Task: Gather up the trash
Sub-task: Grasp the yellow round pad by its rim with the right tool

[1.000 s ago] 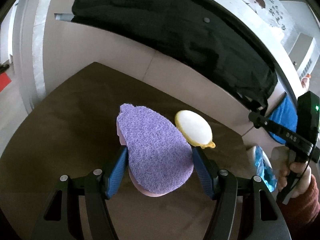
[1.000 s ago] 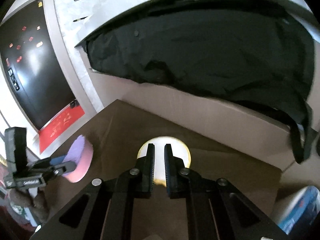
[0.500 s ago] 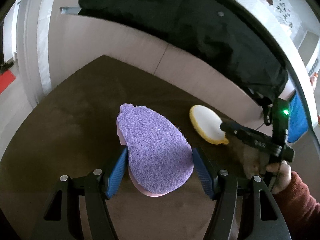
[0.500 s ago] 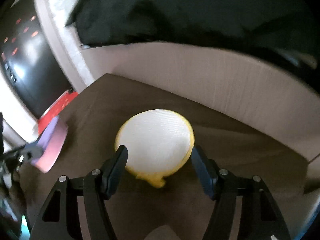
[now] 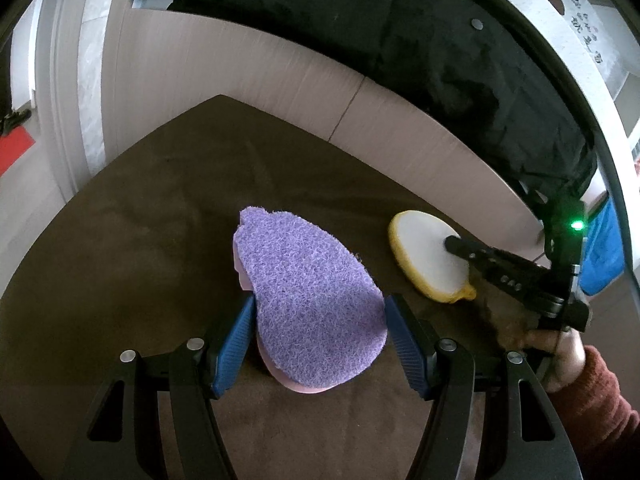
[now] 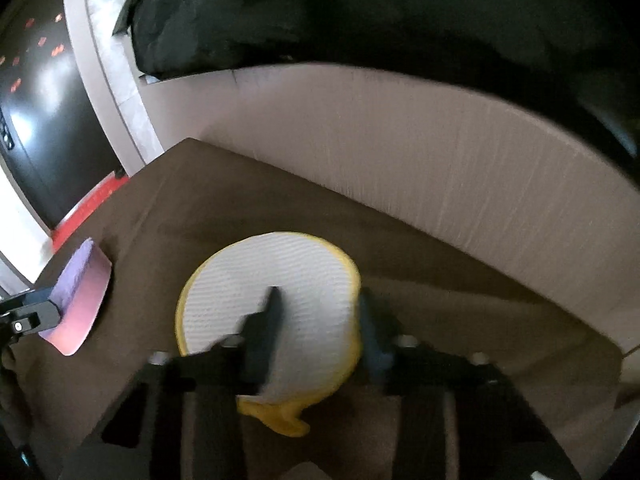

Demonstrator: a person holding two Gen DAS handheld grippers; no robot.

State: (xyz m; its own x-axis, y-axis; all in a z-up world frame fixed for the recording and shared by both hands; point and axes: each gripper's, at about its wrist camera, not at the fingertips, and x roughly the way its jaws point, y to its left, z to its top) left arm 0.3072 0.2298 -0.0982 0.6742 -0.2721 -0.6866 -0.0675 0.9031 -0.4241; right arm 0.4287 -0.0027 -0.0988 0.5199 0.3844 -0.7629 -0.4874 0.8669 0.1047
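A purple and pink sponge [image 5: 308,292] is held between the blue pads of my left gripper [image 5: 318,322], above a brown table [image 5: 160,208]. It also shows at the left of the right wrist view [image 6: 82,304]. A round white pad with a yellow rim [image 6: 272,312] lies on the table. My right gripper [image 6: 320,320] is over it, one finger on top of the pad and the other at its right edge, jaws partly closed and blurred. In the left wrist view the pad [image 5: 424,252] lies right of the sponge with the right gripper [image 5: 472,252] on it.
A beige panel [image 5: 280,88] rises behind the table, with black cloth [image 5: 400,32] draped over its top. A blue object [image 5: 600,256] sits at the far right. A red mat [image 5: 12,148] lies on the floor to the left.
My right gripper opened, moved down onto the yellow-rimmed pad, and its jaws have narrowed around it. My left gripper still holds the sponge in about the same place.
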